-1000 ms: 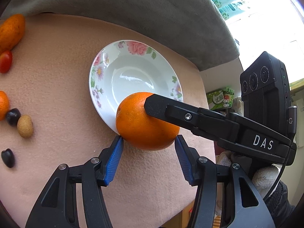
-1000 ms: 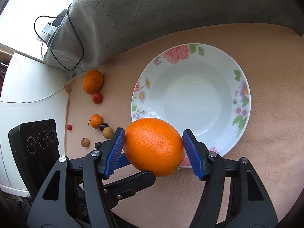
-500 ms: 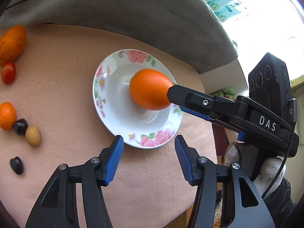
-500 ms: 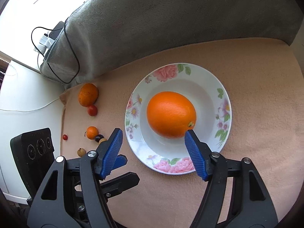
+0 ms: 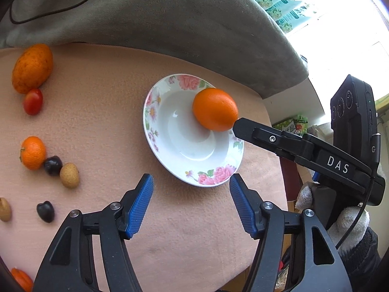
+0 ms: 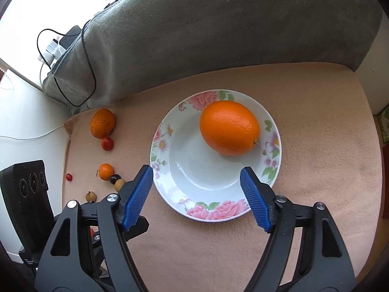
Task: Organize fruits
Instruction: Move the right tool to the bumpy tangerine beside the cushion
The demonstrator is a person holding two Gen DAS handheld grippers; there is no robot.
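A large orange lies free in the floral white plate, against its far right slope. My right gripper hangs above the plate's near rim, jaws opening, nothing between its blue pads. In the left wrist view the same orange rests in the plate, and one black finger of the right gripper reaches almost to it. My left gripper hovers at the plate's near edge, its jaws also opening and empty.
On the pink cloth left of the plate lie a speckled orange fruit, a red tomato, a small mandarin, dark berries and a tan longan. A grey blanket rises behind. A gloved hand holds the right gripper.
The right gripper held the orange over the plate's near rim, let it go into the plate and drew back. The orange rolled to the far right side. The left jaws widened.
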